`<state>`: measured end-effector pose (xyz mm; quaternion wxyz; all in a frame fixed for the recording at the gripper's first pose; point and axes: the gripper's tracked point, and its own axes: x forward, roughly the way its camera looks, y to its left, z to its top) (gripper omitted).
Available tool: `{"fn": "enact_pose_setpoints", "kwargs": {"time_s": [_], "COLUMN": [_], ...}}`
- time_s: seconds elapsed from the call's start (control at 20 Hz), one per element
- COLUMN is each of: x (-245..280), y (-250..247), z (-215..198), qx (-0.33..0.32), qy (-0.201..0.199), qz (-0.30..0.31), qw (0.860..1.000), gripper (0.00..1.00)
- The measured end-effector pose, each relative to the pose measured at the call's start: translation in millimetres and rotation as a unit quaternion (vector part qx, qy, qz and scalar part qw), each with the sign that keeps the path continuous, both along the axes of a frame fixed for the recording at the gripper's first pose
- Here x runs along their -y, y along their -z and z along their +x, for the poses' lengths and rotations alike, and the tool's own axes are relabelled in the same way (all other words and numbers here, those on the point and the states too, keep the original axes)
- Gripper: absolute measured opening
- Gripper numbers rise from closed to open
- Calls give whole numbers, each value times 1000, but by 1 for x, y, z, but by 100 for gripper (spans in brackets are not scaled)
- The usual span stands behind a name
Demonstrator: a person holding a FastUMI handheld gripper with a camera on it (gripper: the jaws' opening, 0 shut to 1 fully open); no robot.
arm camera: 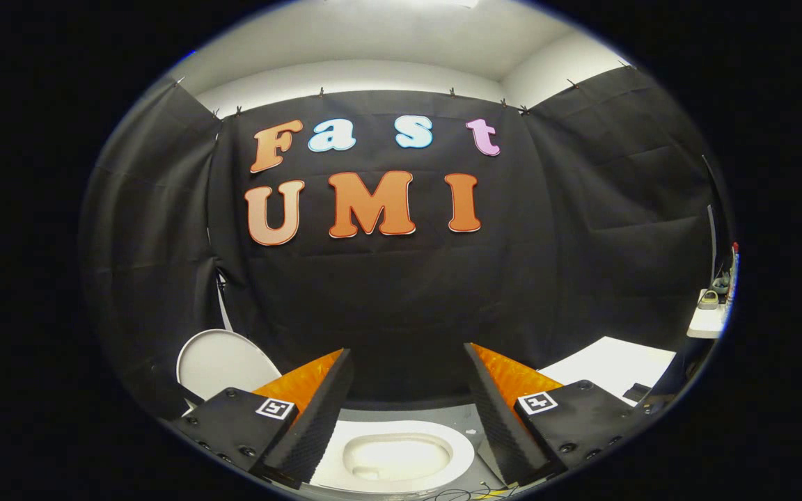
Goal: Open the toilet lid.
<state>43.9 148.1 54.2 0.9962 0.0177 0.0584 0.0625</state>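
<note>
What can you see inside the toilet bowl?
The toilet bowl shows a pale, bare basin below the open hand-held gripper. Its deeper drain is too glare-washed to tell.

bright overhead light | glare in toilet bowl (395, 456) | sharp focus | edges bowed

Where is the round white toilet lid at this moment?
In the gripper view, the round white toilet lid stands raised against the black cloth wall, beyond the left finger of the open gripper; the white oval toilet seat lies between the fingers.
</note>
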Motion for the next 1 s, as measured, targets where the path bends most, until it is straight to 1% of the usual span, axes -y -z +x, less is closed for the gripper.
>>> {"fn": "enact_pose_setpoints", "kwargs": {"time_s": [0.2, 1.0], "x": [0, 4], "y": [7, 9], "z": [2, 1], "qx": [-6, -5], "qy": [1, 3], "qz": [-1, -1], "qw": [1000, 1000], "gripper": [100, 100]}}
